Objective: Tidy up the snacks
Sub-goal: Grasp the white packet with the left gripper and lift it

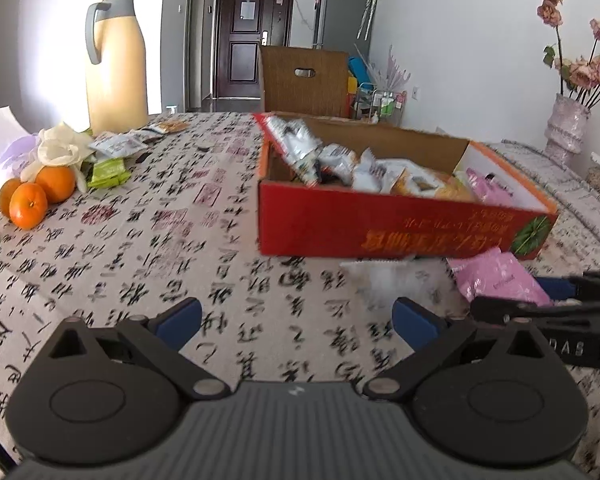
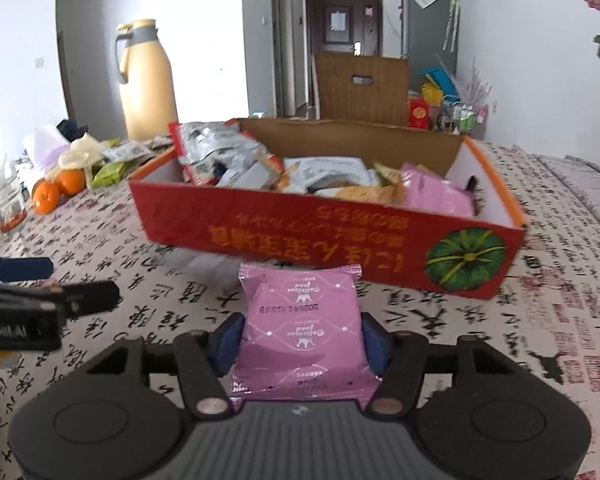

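A pink snack packet [image 2: 302, 336], flat and roughly square with crimped ends, white ornamental print and a printed date line, sits pinched between the blue pads [image 2: 224, 344] of the right gripper [image 2: 300, 344], which press against both its side edges. It is held just above the tablecloth [image 2: 148, 312], immediately in front of the long red wall of an open cardboard box [image 2: 332, 244]. That wall carries gold characters, seen upside down, and a green pumpkin picture at its right end. The box is filled with mixed snack packets [image 2: 228, 156], silver, orange and pink among them. The left gripper [image 1: 296, 322] stands with its pads spread wide and nothing between them, over bare cloth to the left of the pink packet [image 1: 496, 278]. A pale blurred shape lies at the foot of the box, possibly another wrapper. The tablecloth is beige with black calligraphy and reddish seal marks. At the far left of the table lie three oranges [image 1: 40, 196], a green packet [image 1: 108, 172], and a tall cream thermos jug [image 1: 116, 60]. Beyond stand a dark door [image 1: 252, 36], a grey refrigerator [image 1: 342, 12], a brown chair back [image 1: 304, 80], and a vase of dried roses [image 1: 568, 128] against white walls.
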`<state>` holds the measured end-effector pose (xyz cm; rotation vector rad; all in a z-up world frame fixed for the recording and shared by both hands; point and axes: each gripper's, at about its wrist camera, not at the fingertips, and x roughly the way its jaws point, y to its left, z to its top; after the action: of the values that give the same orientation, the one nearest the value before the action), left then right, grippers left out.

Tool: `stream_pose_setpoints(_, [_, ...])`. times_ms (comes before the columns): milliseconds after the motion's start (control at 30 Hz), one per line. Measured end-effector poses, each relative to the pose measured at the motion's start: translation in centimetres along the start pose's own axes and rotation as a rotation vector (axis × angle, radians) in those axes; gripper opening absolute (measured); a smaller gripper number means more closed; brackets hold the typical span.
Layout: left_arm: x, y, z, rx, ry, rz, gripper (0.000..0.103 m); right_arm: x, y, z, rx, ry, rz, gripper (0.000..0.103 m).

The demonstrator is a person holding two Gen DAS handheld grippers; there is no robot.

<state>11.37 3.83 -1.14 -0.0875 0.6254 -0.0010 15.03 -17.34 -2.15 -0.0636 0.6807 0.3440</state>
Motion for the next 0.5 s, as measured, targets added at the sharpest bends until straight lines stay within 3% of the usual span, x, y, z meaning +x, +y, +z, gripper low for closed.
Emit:
stream_pose_setpoints(167, [0.6, -1.8, 1.7, 0.013, 0.01, 0.002, 0.103, -1.1, -2.1, -0.3, 0.035, -0.025, -0.036, 0.06])
stream_pose_setpoints(500, [5.9, -5.6, 2.2, 0.061, 0.185, 0.038, 0.103, -2.1, -6.2, -0.9, 0.12, -0.055, -0.097, 0.06])
